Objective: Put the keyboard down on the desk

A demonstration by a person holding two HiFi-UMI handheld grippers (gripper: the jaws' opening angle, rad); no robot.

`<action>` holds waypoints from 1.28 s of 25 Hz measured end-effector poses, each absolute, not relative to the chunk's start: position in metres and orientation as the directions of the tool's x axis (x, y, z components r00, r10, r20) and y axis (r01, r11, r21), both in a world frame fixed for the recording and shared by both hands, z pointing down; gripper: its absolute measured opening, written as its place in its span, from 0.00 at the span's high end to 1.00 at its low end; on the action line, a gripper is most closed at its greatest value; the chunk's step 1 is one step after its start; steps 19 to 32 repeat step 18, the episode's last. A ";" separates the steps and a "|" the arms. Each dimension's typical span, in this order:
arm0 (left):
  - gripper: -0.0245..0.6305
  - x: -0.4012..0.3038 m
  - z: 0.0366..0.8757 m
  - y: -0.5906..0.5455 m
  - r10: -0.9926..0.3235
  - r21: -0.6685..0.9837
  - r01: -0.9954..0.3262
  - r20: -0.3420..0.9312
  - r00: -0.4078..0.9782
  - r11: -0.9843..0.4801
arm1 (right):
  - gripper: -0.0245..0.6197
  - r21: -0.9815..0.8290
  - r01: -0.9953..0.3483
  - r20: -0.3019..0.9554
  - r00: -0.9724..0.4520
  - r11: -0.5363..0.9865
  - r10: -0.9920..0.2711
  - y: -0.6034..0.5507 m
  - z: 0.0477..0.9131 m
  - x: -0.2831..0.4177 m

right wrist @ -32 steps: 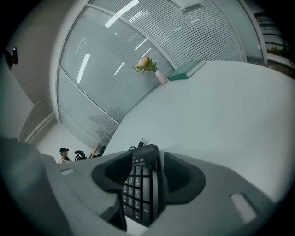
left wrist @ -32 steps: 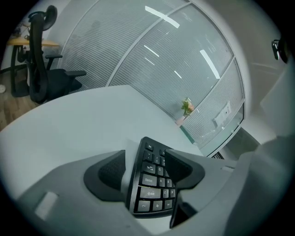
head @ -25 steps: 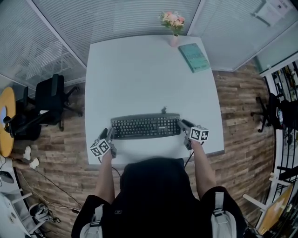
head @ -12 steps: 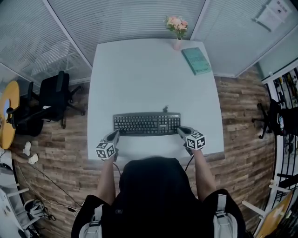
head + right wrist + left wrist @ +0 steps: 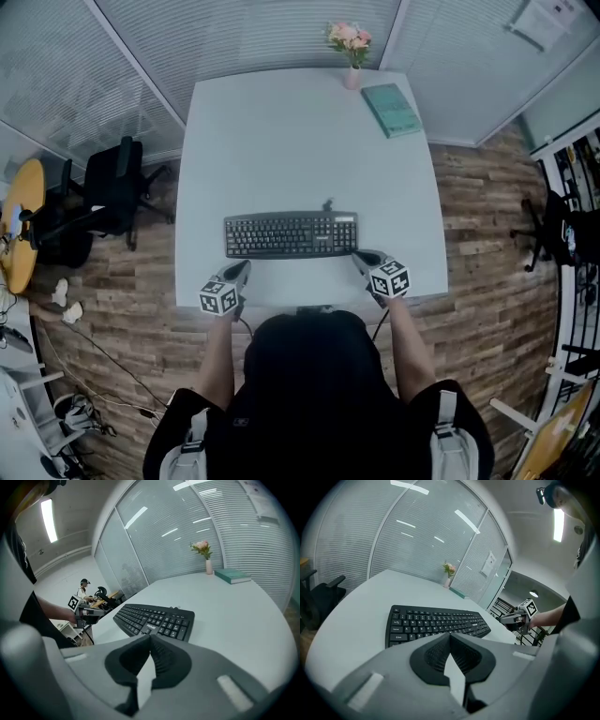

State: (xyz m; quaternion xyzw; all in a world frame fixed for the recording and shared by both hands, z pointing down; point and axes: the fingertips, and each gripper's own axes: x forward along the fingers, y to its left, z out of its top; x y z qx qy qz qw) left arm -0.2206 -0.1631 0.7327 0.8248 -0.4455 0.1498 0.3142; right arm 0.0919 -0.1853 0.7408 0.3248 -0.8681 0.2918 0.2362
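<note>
Keyboard [image 5: 292, 234] lying flat on the desk [image 5: 300, 141], set down, with its long axis running left to right just ahead of me. My left gripper [image 5: 241, 271] sits off its near left corner, its jaws having just closed together on nothing. My right gripper [image 5: 360, 257] sits off the near right corner, likewise shut and empty. Both are about equally near; neither touches it. Book [image 5: 391, 110] and flowers [image 5: 350, 42] stand well apart at the far edge, and nothing obstructs.

- Person [image 5: 314, 394]: black top, pale grey straps [image 5: 192, 439] at lower corners.
- Left gripper [image 5: 240, 270], right gripper [image 5: 361, 257]: grey bodies, black ribbed pads [image 5: 436, 656], white black-marked cubes [image 5: 217, 298].
</note>
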 end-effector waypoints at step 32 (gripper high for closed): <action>0.95 -0.173 0.715 -0.132 -0.629 0.384 -0.827 0.537 0.562 -0.410 | 0.96 -0.362 -0.694 0.609 -0.681 0.622 -0.407 -0.148 0.740 0.128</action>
